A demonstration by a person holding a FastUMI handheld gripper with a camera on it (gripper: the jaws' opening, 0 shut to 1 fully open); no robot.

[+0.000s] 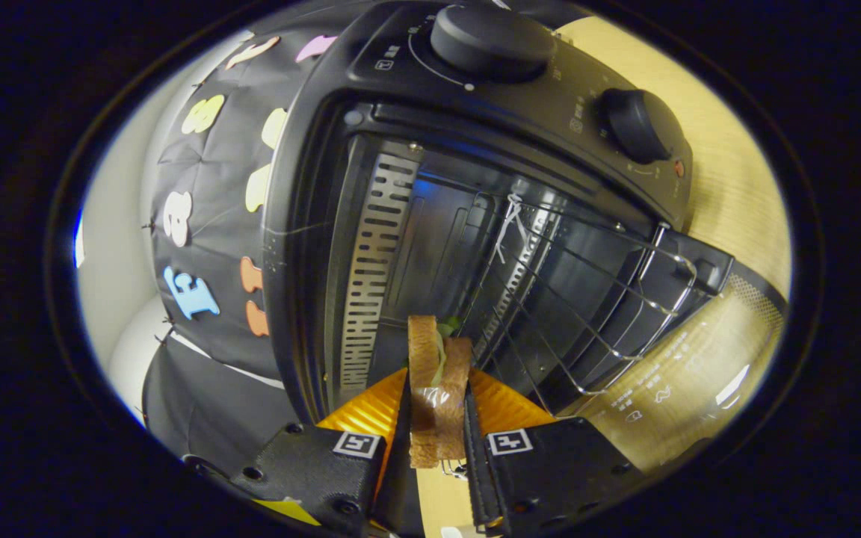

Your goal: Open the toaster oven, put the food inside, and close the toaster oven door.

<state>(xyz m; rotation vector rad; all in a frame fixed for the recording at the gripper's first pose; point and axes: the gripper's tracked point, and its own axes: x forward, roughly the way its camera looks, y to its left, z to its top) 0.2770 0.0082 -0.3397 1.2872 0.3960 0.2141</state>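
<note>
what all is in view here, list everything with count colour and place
oven: one, black, door open, just ahead of the claw
door: one, glass with black frame, swung open beside the cavity
rack: one, bare metal wire, inside the cavity and reaching out toward the door
knobs: two, black, on the oven's control panel
vent panel: one, silver and slotted, on the cavity wall
sandwich: one, brown bread with green filling, wrapped in clear film, standing on edge between the fingers at the cavity mouth
table: one, light wood, under the oven
claw: one, both fingers pressing the sandwich
</note>
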